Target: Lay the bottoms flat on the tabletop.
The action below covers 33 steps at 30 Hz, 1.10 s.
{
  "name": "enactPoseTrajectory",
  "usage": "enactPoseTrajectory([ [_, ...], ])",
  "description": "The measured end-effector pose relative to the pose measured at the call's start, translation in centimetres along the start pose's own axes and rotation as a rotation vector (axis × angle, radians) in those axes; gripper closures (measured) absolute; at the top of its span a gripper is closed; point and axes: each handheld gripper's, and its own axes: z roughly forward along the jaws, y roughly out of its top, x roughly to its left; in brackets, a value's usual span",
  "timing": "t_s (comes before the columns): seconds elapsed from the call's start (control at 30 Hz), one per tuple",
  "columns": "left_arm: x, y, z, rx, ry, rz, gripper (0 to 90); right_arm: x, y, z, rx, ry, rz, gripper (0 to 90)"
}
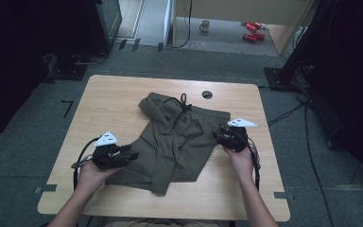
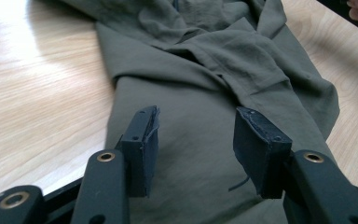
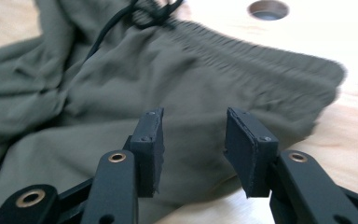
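item: olive shorts, rumpled at table centre. my left gripper and right gripper stood open over its left and right edges, holding nothing. risk: a shallow pinch could slip off loose folds.

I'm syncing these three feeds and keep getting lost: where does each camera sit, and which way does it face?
High view: above the person's side, looking forward and down on the table; both forearms, left hand-held gripper and right hand-held gripper show.
Left gripper view: rides that hand-held gripper, looking along open jaws over the green shorts.
Right gripper view: rides that hand-held gripper, facing the shorts' waistband and a table hole.
Shared: all show the shorts and the wooden tabletop.
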Motion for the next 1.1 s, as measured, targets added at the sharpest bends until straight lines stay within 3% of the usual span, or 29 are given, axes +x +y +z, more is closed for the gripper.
enactPoseTrajectory([
  [0.1,-0.6,0.3,0.8,0.013,-0.011,0.021,49.5,0.8,-0.7,-0.1,0.004,0.011,-0.021,56.5],
  [0.33,-2.0,0.9,2.7,0.038,-0.058,0.056,48.7,2.1,-2.9,-0.8,-0.005,0.045,0.007,55.9],
  [0.53,-2.9,1.2,3.9,0.062,-0.067,0.096,48.3,3.0,-3.4,-1.1,-0.018,0.049,-0.014,55.1],
  [0.8,-3.2,1.0,5.6,0.096,-0.081,0.083,48.5,3.9,-3.9,-0.9,-0.011,0.063,-0.038,53.3],
  [1.1,-3.9,0.7,7.6,0.132,-0.073,0.100,48.3,4.5,-4.1,-1.0,-0.018,0.073,-0.051,51.7],
])
